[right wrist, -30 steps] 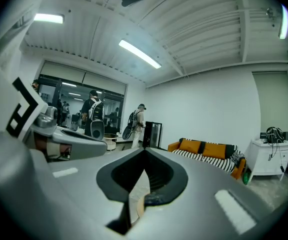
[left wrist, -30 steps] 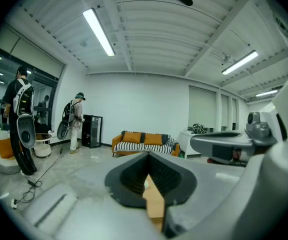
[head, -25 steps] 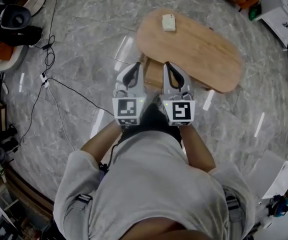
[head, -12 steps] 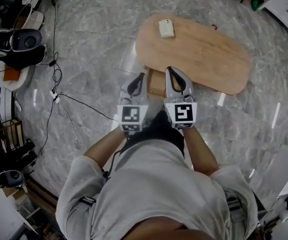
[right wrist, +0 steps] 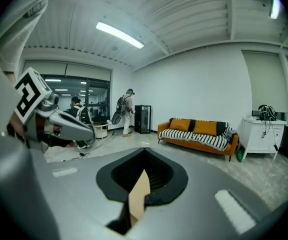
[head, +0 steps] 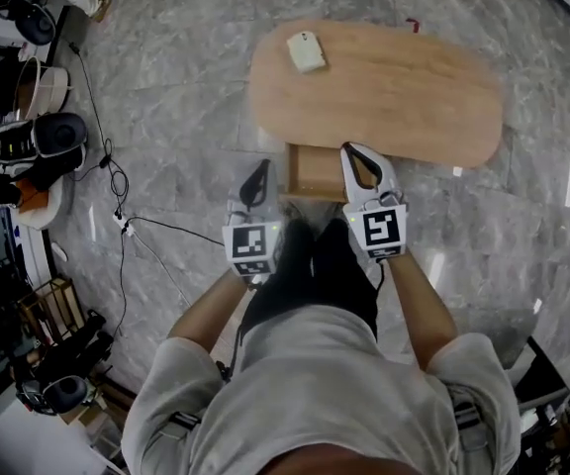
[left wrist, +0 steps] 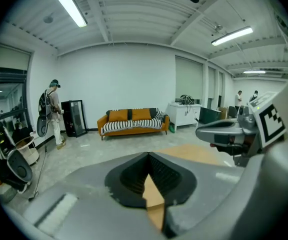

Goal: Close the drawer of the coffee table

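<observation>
Wooden oval coffee table [head: 394, 87], drawer [head: 315, 171] ajar; grey left tongs [head: 262, 168], right tongs [head: 356, 151] closed, empty.

Drawer [head: 315, 171]: rear hidden under desk [head: 404, 77]; right edge behind right gripper [head: 352, 152]. White object [head: 306, 51] on desk: too small to identify. Gripper views: only a wood sliver [left wrist: 154, 204] shows; drawer or desk, cannot tell. Person [head: 315, 394]: cut off by bottom edge.

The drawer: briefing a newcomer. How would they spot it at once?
Find the oval wooden coffee table on the marble floor. The drawer juts from its near edge, toward the person. Unlike the rounded table, it is square-cornered.
</observation>
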{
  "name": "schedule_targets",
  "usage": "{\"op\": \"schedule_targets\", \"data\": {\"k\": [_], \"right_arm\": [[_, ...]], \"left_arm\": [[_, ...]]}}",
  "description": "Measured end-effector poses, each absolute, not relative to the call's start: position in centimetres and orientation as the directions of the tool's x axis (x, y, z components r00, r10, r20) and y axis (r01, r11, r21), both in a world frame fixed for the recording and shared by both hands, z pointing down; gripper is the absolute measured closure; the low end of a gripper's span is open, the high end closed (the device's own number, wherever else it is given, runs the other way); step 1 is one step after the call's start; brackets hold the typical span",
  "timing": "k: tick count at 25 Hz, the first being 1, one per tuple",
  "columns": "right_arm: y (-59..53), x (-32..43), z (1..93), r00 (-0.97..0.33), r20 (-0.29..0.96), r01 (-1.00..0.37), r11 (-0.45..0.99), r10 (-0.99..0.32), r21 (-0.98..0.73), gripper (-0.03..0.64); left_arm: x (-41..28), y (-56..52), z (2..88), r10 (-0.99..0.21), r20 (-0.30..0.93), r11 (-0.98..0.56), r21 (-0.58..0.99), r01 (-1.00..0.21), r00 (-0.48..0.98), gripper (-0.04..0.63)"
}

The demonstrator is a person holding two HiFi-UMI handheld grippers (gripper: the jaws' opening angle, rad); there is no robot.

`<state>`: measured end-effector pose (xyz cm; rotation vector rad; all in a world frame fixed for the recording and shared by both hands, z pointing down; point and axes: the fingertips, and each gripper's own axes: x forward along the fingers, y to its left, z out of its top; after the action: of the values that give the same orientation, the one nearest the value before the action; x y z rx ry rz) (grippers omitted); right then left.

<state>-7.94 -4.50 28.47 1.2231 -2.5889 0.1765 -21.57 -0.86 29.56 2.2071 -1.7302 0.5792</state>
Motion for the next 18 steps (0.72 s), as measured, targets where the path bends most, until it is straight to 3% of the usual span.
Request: {"op": "schedule_targets", "data": {"k": [7,18], "right_arm": [[-3.2,-7.1,36.8,-0.576,0.416,-0.77,0.638,-0.704,0.014,0.611],[-0.4,-8.0,49.9,-0.573,0.536,-0.738,0.675,-0.62,-0.008,0.611]], "left_arm": [[-20.0,-1.2,36.9,-0.776,0.551,-0.359,0.015,-0.933,0.307,0.575],[-21.0,-2.3,50.2,-0.68,0.63,-0.545,-0.093,-0.833,0.375,0.575]]}}
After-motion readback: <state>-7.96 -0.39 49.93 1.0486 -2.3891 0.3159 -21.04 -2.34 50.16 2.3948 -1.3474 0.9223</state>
